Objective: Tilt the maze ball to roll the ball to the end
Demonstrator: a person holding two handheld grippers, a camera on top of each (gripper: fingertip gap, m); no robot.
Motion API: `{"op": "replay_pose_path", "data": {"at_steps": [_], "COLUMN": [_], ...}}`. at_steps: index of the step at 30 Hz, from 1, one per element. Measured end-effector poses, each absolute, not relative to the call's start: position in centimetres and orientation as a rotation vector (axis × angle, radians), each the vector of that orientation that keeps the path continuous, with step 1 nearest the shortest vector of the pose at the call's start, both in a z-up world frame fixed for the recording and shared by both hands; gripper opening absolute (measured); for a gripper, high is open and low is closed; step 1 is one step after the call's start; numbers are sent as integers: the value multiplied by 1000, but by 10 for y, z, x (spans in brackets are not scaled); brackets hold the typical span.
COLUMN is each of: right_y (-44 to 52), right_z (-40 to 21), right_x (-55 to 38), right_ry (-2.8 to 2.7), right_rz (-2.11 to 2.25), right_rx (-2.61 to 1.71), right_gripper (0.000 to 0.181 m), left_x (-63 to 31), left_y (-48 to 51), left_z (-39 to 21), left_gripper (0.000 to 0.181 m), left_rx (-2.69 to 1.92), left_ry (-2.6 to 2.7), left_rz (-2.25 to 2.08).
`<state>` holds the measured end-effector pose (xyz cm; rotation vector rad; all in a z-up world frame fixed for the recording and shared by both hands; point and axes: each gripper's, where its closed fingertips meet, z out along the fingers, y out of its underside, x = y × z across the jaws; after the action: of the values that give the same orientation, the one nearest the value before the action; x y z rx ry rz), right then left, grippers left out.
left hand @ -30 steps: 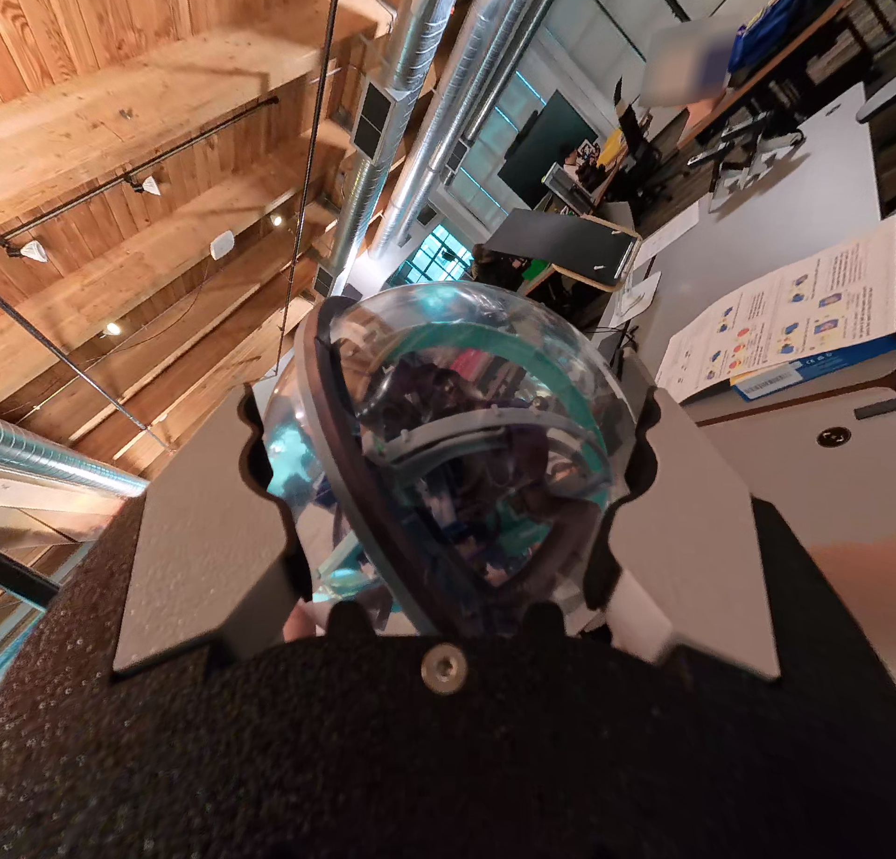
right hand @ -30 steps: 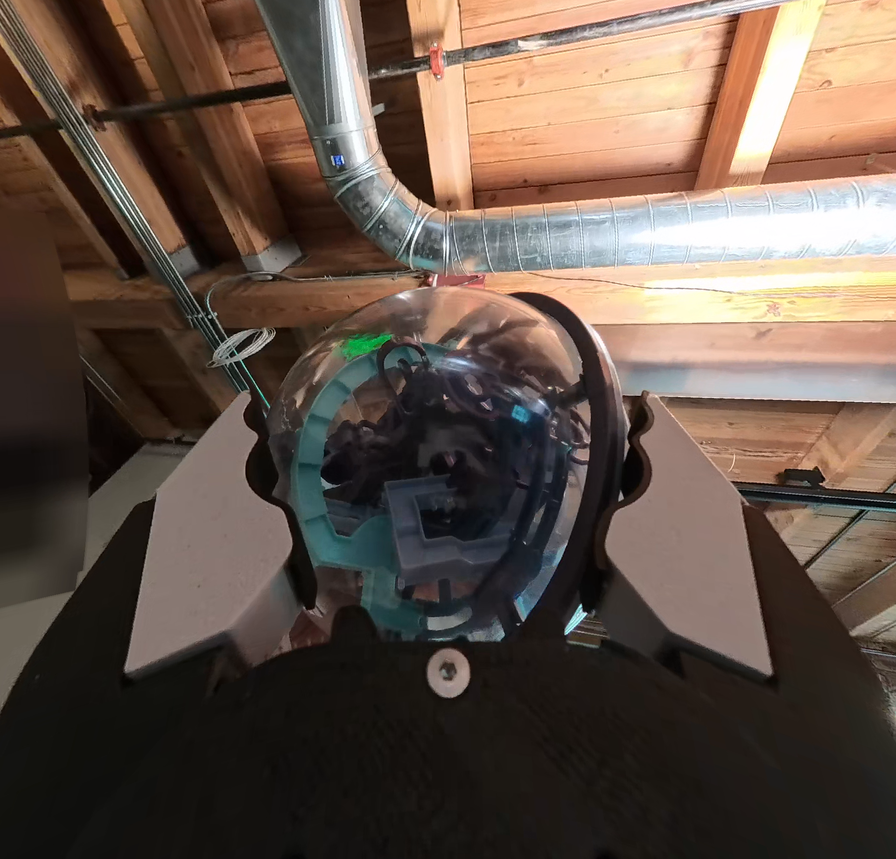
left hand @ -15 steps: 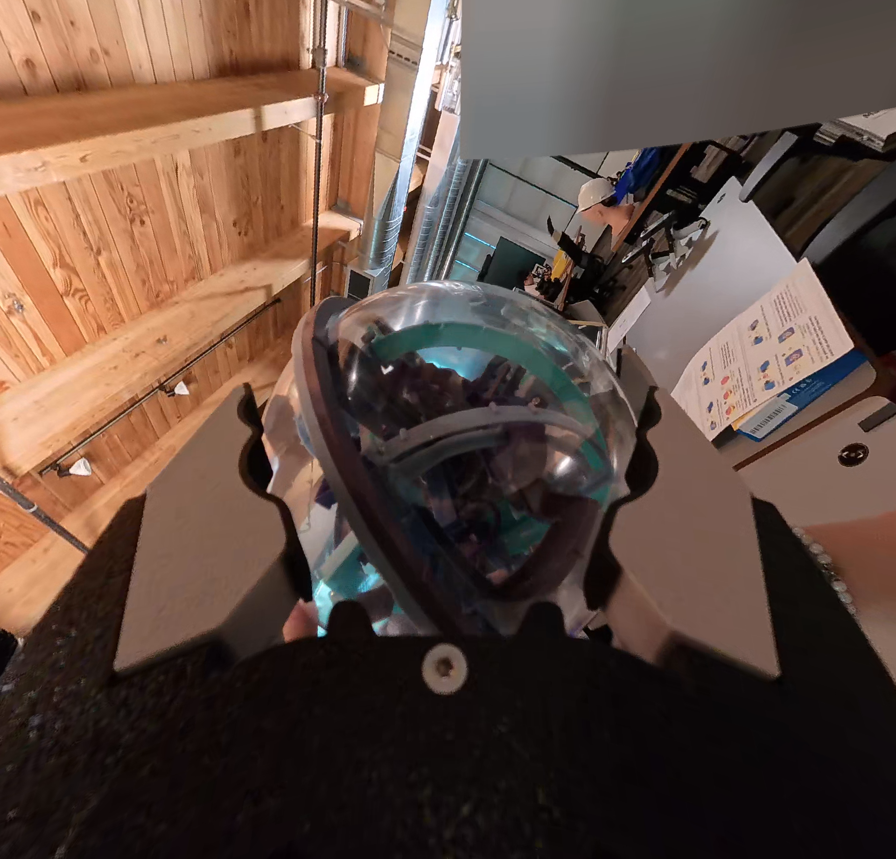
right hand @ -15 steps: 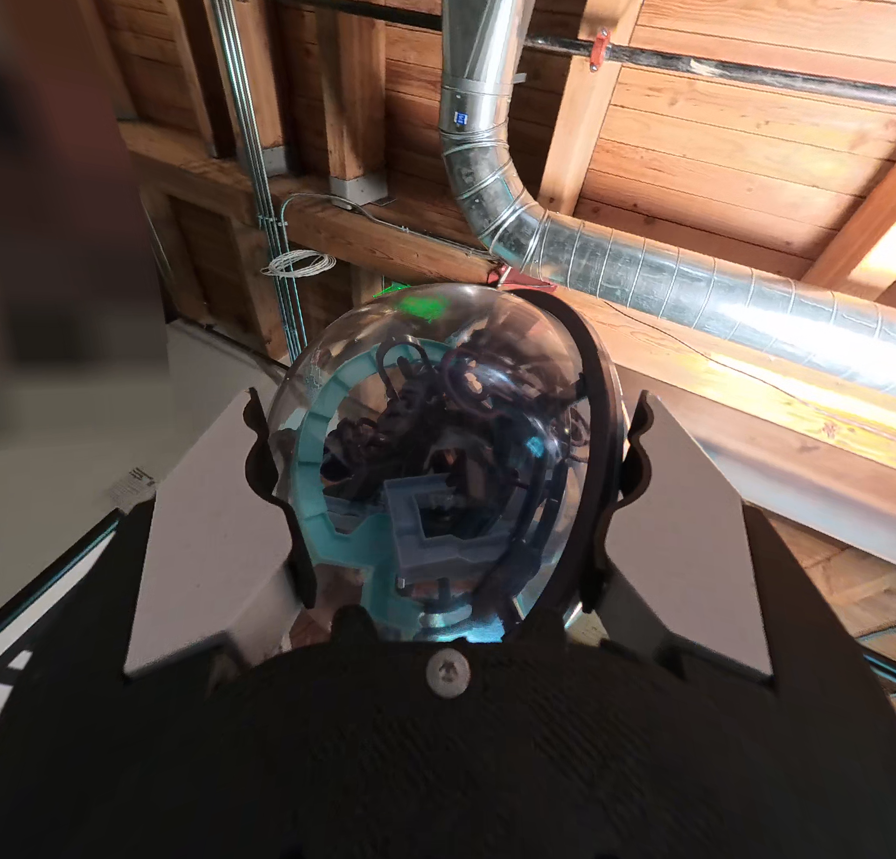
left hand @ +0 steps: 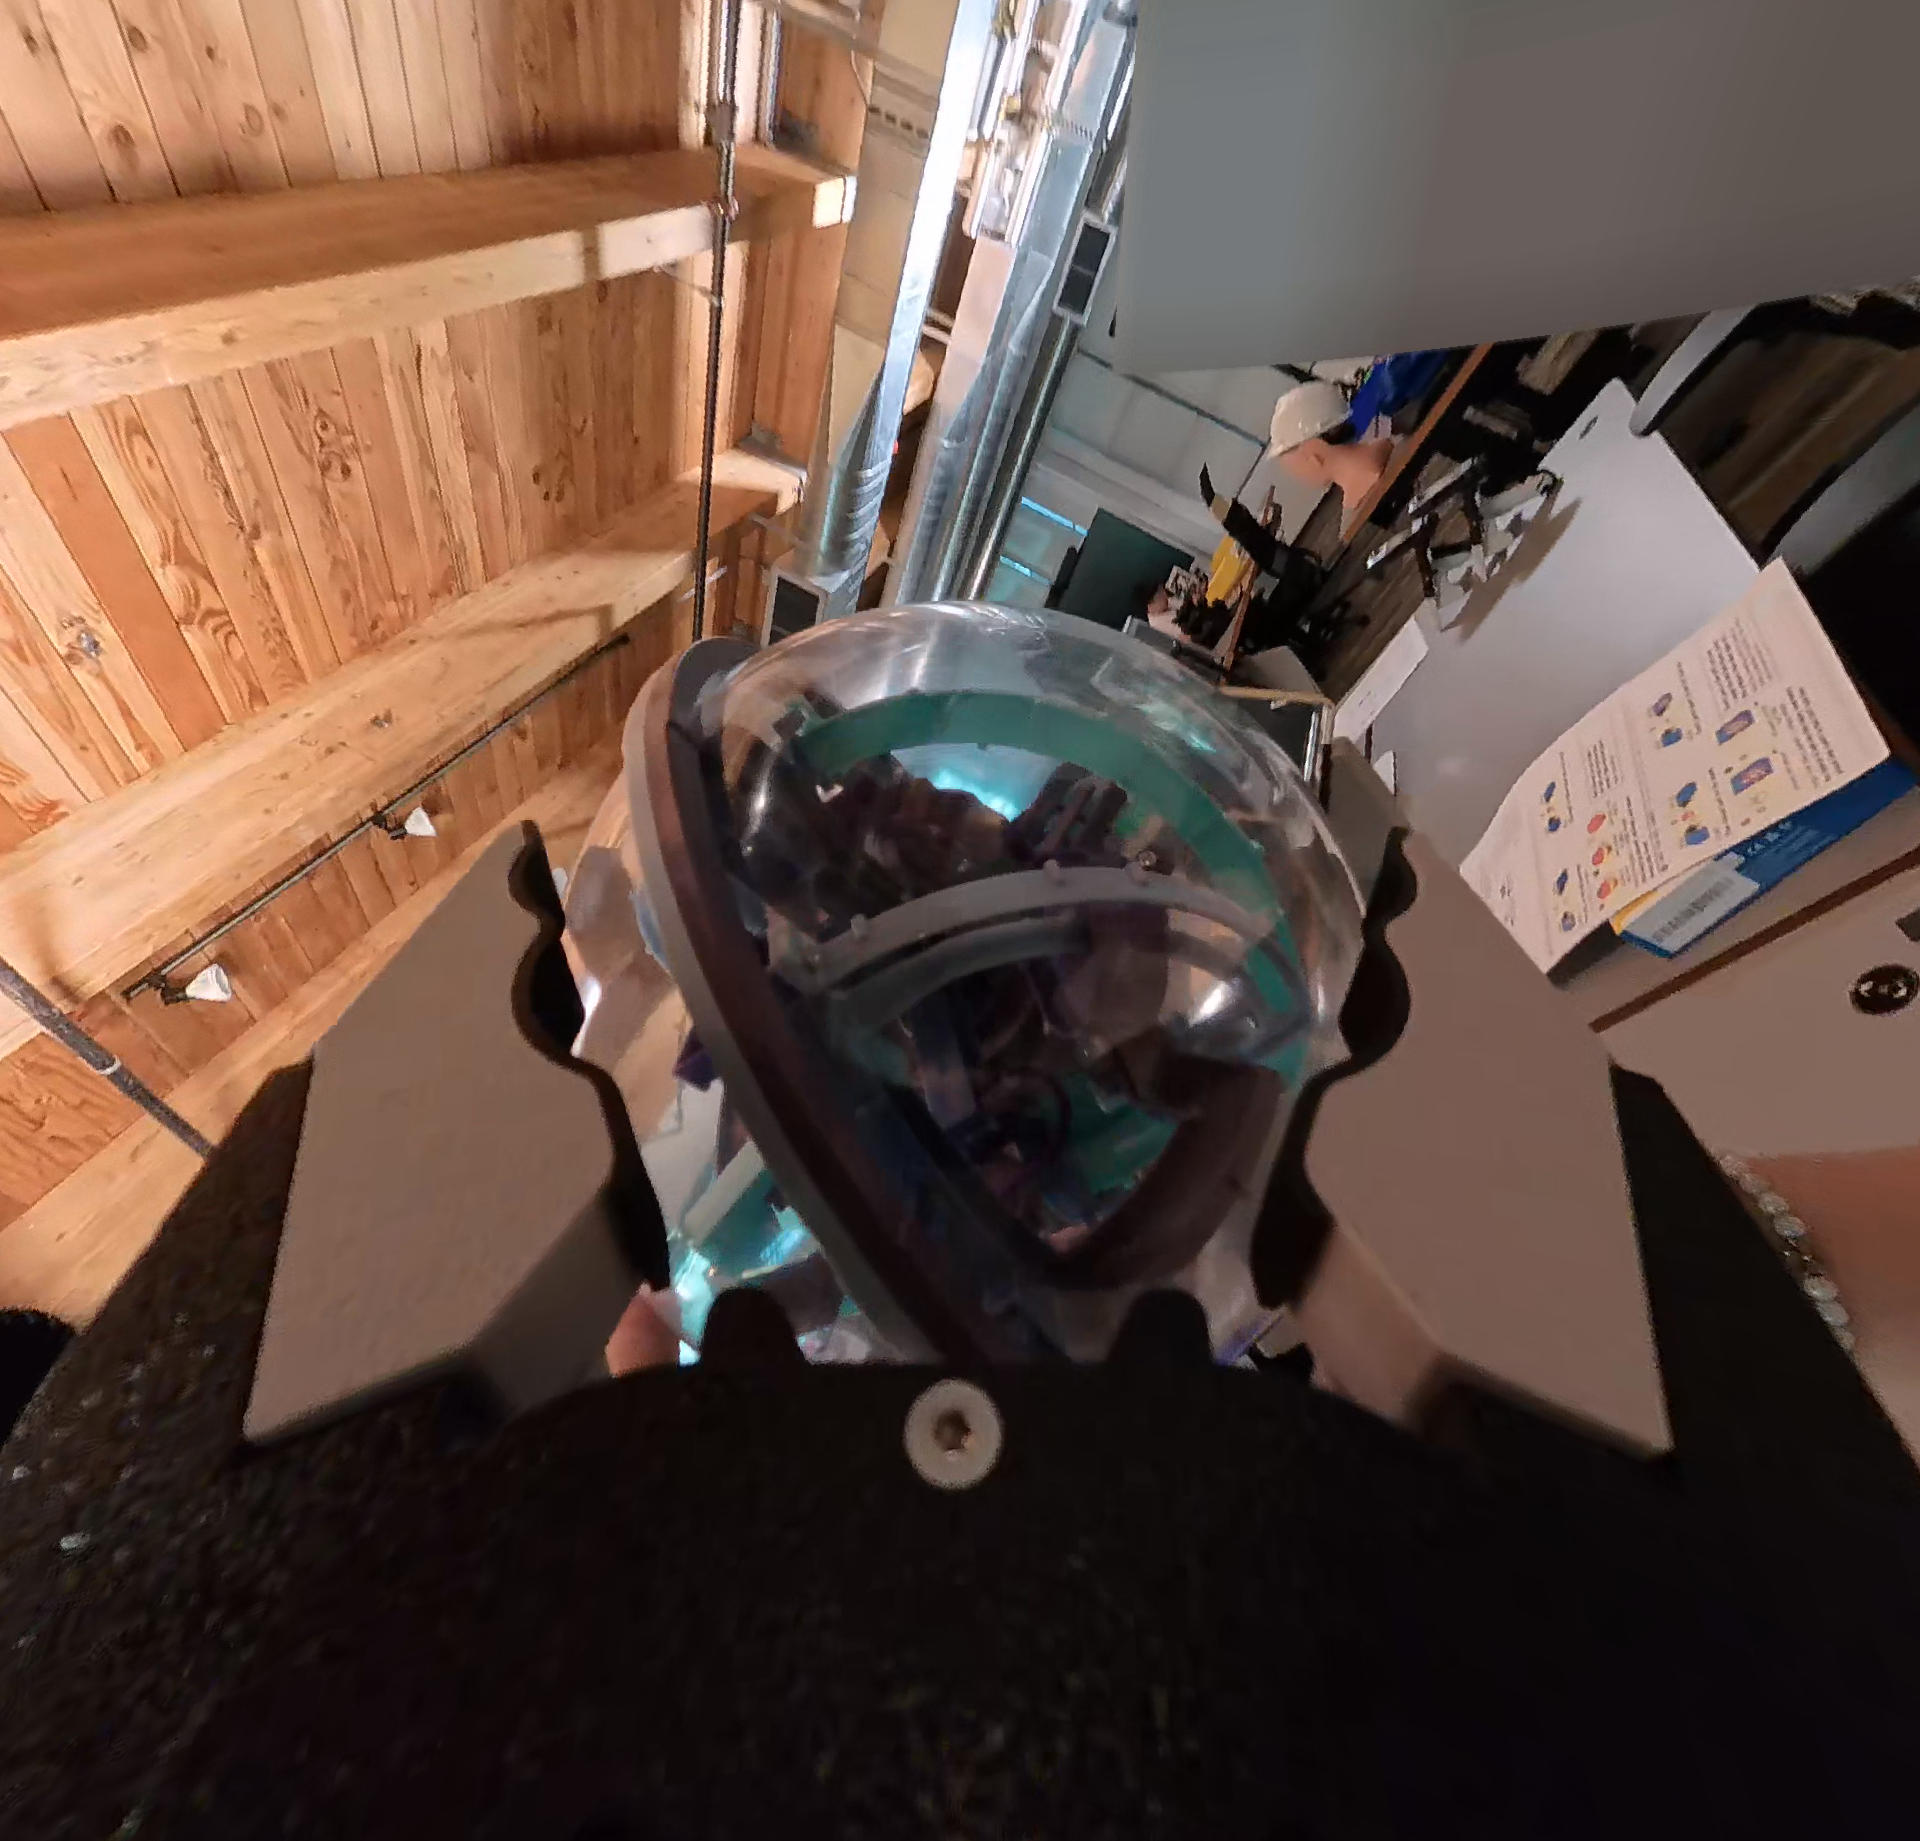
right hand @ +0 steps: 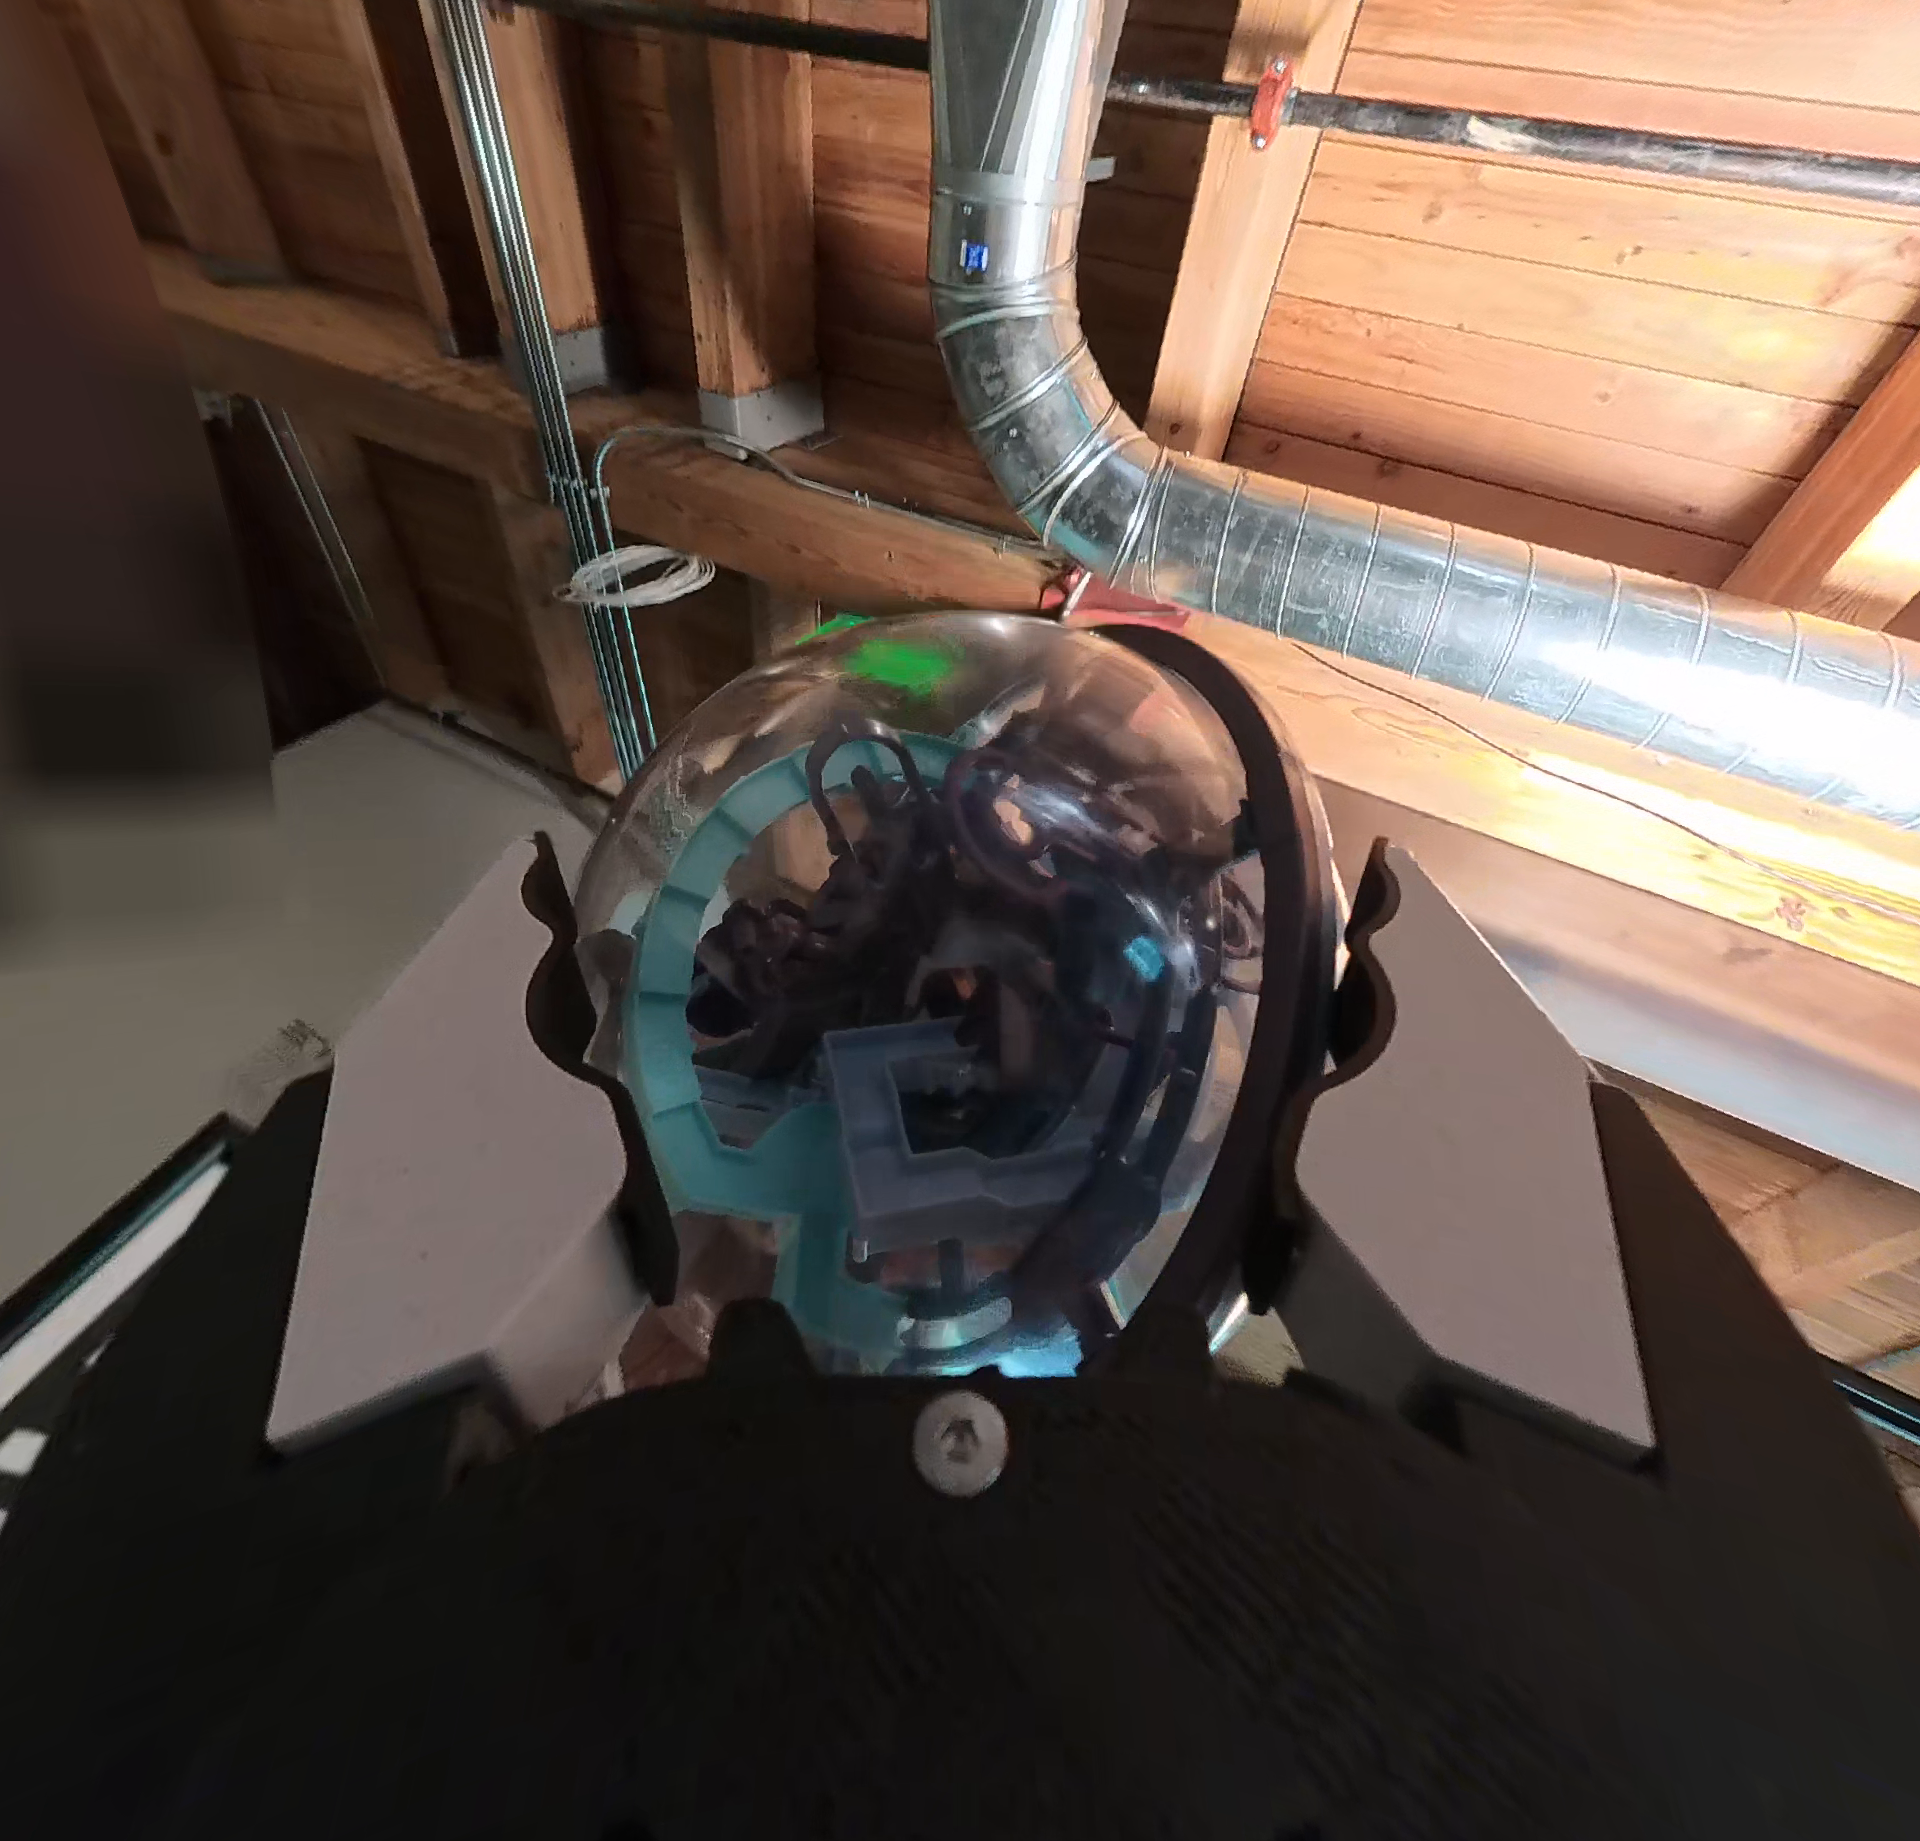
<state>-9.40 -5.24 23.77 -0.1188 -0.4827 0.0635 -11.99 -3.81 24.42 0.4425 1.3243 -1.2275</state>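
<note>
The maze ball (left hand: 987, 908) is a clear sphere with a dark ring around it and teal and grey tracks inside. In the left wrist view it sits between the two grey fingers (left hand: 436, 1116) of my left gripper (left hand: 961, 856), which is shut on it. The right wrist view shows the maze ball (right hand: 935, 960) between the fingers (right hand: 1475, 1116) of my right gripper (right hand: 961, 856), also shut on it. Both grippers point up toward the ceiling and hold the ball in the air. I cannot pick out the small rolling ball among the tracks.
A wooden ceiling with beams (left hand: 312, 264) and a silver duct (right hand: 1351, 565) are above. A grey table (left hand: 1621, 524) with a printed sheet (left hand: 1683, 783) on a blue box lies at the right of the left wrist view. A person's wrist with a bracelet (left hand: 1829, 1230) is close by.
Both views have swung across the ceiling, so the ball's tilt has changed. The ball stays clamped in the same place between the fingers of each gripper.
</note>
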Motion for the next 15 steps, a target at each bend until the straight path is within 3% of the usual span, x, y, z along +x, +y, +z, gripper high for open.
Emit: {"op": "replay_pose_path", "data": {"at_steps": [15], "right_y": [-25], "right_z": [256], "right_x": [-83], "right_ry": [-306], "right_rz": [-34], "right_rx": [-336], "right_gripper": [147], "left_x": [-104], "left_y": [-4], "left_z": [263], "left_gripper": [146], "left_rx": [197], "left_ry": [1265], "left_rz": [-1574]}}
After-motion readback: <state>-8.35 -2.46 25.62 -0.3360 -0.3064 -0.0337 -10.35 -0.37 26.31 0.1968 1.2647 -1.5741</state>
